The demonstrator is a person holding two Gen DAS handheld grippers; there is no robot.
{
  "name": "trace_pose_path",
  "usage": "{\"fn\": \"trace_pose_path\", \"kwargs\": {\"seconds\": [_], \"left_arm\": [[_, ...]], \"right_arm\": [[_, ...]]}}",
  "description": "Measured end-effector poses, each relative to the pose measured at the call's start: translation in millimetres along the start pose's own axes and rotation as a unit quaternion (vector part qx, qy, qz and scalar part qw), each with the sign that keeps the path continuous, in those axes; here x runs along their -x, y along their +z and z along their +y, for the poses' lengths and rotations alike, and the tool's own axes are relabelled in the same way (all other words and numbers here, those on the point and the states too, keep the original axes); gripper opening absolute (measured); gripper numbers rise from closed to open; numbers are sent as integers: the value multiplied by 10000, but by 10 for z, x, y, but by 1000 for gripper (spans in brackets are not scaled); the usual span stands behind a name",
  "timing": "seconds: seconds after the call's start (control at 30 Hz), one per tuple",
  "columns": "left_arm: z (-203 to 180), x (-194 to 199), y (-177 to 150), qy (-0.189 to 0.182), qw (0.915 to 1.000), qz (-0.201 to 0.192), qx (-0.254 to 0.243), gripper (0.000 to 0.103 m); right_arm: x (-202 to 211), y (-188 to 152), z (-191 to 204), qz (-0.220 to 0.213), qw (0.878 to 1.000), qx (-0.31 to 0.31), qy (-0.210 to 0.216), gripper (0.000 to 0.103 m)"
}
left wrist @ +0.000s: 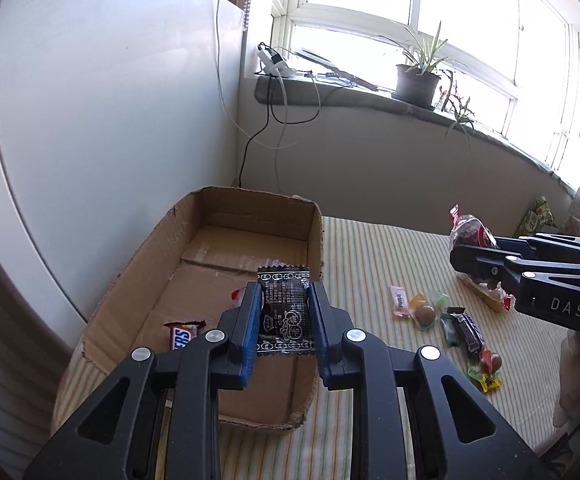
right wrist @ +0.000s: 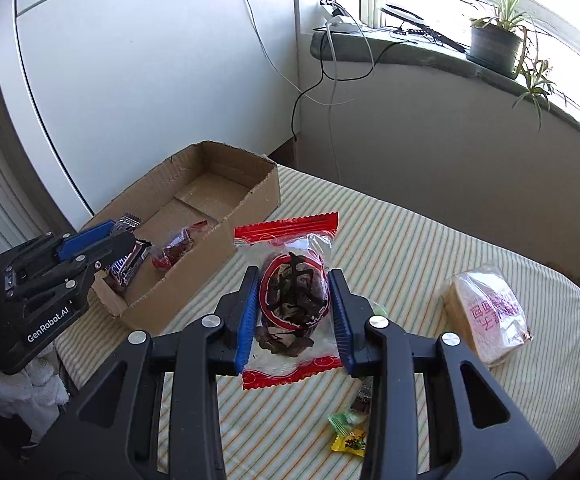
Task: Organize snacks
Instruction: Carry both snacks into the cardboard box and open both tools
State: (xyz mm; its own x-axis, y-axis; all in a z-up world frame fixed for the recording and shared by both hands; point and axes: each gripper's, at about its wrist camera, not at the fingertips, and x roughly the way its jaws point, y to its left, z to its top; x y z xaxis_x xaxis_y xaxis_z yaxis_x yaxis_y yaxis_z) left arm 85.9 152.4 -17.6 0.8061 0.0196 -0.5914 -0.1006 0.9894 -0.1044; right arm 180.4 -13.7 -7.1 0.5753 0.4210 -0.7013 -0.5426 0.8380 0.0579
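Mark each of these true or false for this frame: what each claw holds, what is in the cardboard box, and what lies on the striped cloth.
1. The left claw is shut on a black snack packet. True.
2. The right claw is open and holds nothing. False: it grips a red-edged clear snack bag.
3. The cardboard box already holds a Snickers bar. True.
4. The wrapped bread lies inside the box. False: it rests on the striped cloth, well apart from the box.
5. Small loose candies lie on the cloth outside the box. True.
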Motion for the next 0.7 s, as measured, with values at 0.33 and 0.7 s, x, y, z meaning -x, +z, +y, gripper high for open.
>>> {"fn": "trace_pose_path", "kwargs": {"seconds": [0.33,0.7], "left_arm": [[386,-161,36,254,9995,74,146,23],[527,-241,18,327,9992,154,182,23]], "right_arm": [[-594,639,589,51,9984,486,279,35],[-1179,792,917,345,9953,689,591,35]]}}
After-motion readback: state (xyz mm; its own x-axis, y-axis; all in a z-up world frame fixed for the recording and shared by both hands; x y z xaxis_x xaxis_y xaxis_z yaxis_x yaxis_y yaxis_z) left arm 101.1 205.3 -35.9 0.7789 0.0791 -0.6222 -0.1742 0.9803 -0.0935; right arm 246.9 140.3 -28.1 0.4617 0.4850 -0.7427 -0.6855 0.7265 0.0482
